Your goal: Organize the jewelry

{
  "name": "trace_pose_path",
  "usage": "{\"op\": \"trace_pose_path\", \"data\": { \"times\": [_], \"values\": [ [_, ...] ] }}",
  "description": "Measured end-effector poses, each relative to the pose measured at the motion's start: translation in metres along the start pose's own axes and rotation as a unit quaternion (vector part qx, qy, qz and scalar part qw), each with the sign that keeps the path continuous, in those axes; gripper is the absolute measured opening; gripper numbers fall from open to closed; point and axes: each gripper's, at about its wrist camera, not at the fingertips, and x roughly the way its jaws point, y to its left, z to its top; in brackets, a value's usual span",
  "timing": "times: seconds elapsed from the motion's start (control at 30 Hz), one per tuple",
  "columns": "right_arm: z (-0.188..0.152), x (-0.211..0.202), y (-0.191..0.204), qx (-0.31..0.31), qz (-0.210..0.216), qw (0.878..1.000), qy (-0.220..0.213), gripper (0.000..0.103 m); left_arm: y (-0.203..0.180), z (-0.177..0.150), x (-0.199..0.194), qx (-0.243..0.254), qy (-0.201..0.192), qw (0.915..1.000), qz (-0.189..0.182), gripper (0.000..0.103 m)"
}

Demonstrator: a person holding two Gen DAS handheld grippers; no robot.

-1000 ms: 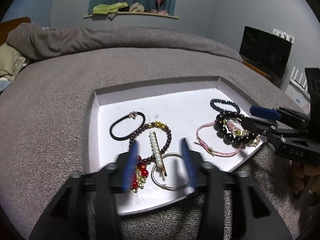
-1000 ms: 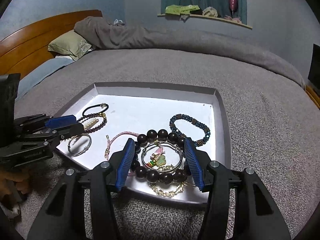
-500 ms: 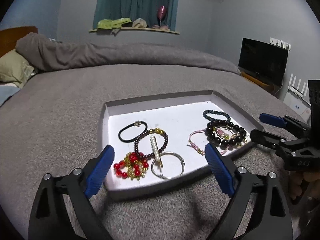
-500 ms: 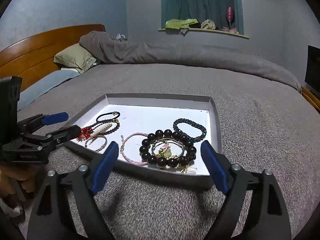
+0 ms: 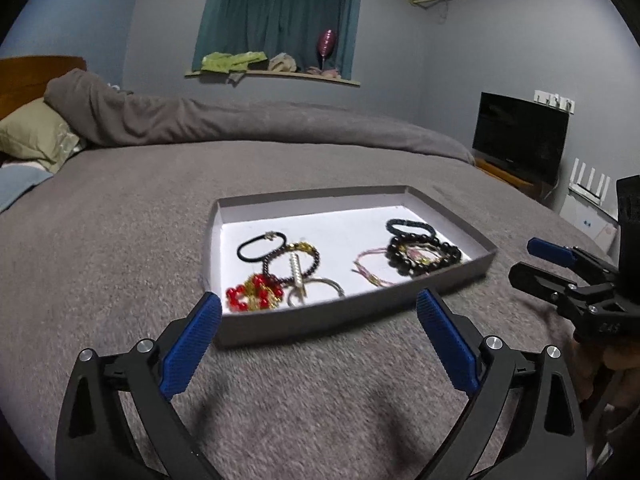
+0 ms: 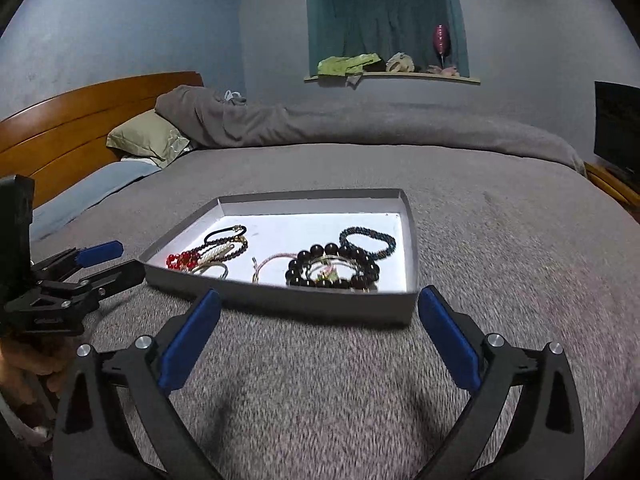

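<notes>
A shallow grey tray [image 5: 304, 200] with a white floor lies on the grey bed cover. Its left half holds a black hair tie [image 5: 245, 244], a pearl clip [image 5: 298, 272], a red bead piece [image 5: 244, 296] and a silver bangle [image 5: 320, 280]. Its right half holds a pink cord bracelet [image 5: 374, 278], a big dark bead bracelet [image 5: 394, 258] and a dark braided bracelet [image 5: 408, 224]. My left gripper [image 5: 318, 300] sits in front of the tray's near wall, jaws opening wide, nothing between them. My right gripper [image 6: 320, 296] is likewise short of the tray [image 6: 412, 248], jaws opening, empty.
Each gripper shows in the other's view, the right gripper [image 5: 528, 259] beside the tray's right corner and the left gripper [image 6: 127, 259] at its left corner. Pillows [image 6: 148, 140] and a wooden headboard [image 6: 80, 120] lie far left, a dark screen [image 5: 520, 136] at right.
Both grippers have drawn back from over the jewelry to in front of the tray. Their jaws have spread from half shut to wide. The jewelry stays in the tray.
</notes>
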Motion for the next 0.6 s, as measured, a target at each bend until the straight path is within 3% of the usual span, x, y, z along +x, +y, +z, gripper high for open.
{"op": "trace_pose_path", "data": {
  "times": [0.6],
  "values": [
    [-0.032,-0.036,0.007,-0.01,-0.015,0.998,-0.055,0.098,-0.011,-0.026,-0.024,0.015,-0.044,0.9987,0.022,0.098]
  ]
}}
